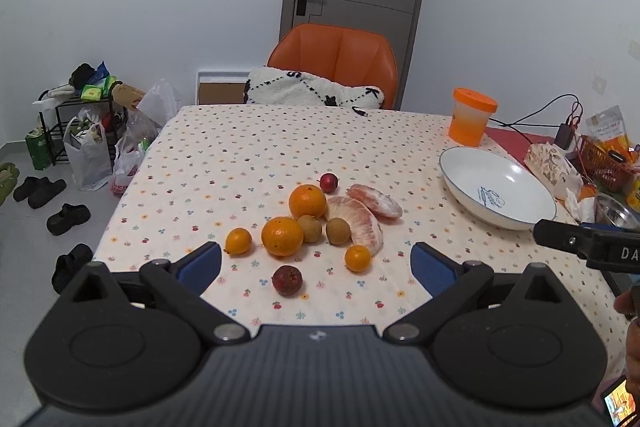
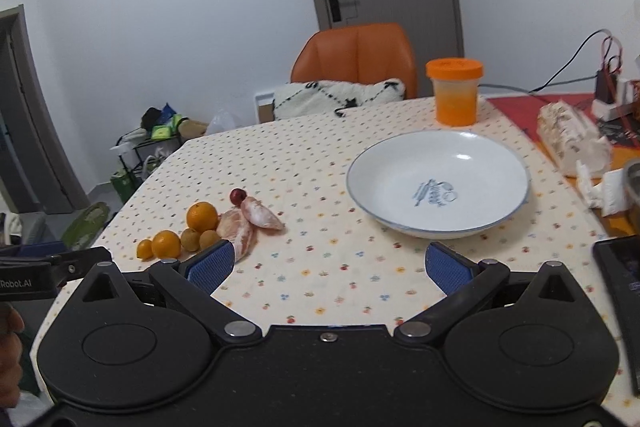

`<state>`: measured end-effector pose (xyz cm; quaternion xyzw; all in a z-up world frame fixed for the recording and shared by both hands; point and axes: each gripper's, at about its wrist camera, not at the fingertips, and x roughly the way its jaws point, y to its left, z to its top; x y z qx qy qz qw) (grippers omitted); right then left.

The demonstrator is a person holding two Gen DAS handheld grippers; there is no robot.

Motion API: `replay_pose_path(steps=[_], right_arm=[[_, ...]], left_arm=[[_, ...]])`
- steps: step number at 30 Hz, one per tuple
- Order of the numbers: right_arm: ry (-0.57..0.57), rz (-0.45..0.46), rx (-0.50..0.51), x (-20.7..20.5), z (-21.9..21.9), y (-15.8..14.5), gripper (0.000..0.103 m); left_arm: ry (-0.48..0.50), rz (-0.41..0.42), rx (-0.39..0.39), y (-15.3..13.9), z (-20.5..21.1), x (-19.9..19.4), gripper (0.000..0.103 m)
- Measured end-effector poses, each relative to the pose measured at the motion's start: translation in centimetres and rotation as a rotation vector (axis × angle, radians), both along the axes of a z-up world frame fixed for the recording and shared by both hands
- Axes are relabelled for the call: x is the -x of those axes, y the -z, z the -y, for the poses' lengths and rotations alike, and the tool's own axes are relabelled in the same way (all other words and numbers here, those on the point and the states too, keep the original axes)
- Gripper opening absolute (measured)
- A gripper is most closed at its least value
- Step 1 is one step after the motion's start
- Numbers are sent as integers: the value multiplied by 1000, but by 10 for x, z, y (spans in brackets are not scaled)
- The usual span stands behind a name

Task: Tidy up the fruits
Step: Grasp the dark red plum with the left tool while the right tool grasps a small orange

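Observation:
A cluster of fruit lies mid-table in the left wrist view: two oranges, two small kumquats, two brown longans, peeled pomelo segments, a dark passion fruit and a small red fruit. My left gripper hovers open just short of the passion fruit, holding nothing. The empty white plate sits to the right. My right gripper is open over bare cloth, between the pomelo and the plate.
An orange-lidded jar stands behind the plate. Clutter, a tissue pack and cables crowd the table's right side. An orange chair with a cushion stands at the far edge. Bags and shoes lie on the floor to the left.

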<state>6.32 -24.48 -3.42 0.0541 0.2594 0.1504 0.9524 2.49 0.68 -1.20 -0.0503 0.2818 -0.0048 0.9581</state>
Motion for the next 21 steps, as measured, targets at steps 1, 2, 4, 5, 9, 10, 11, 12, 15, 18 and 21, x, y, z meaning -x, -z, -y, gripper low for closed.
replay_pose_path(steps=[1, 2, 4, 5, 9, 10, 11, 12, 15, 18, 21], right_arm=[[-6, -6, -9, -3, -1, 1, 103], [-4, -16, -14, -6, -2, 3, 103], [-10, -33, -21, -13, -5, 6, 102], [-19, -40, -26, -16, -7, 8, 101], [-59, -64, -52, -25, -13, 13, 95], [-71, -66, -55, -26, -15, 15, 94], [-81, -67, -54, -27, -18, 16, 91], [-88, -70, -51, -29, -21, 16, 90], [-104, -85, -44, -33, -28, 21, 87], [-118, -105, -46, -39, -34, 27, 81], [-139, -133, -77, -45, -39, 32, 76]], left_arm=[[1, -1, 0, 1, 0, -2, 100], [3, -4, 1, 3, -1, -4, 97], [3, -15, 9, 7, -3, -9, 94], [3, -18, 12, 9, -4, -11, 92], [-12, -34, 14, 16, -7, -20, 84], [-12, -41, 23, 18, -9, -23, 83], [-11, -49, 32, 20, -11, -26, 83], [-11, -57, 39, 22, -12, -28, 82], [-24, -66, 45, 30, -15, -33, 82], [-23, -80, 57, 38, -18, -38, 74], [-17, -115, 69, 47, -20, -44, 65]])
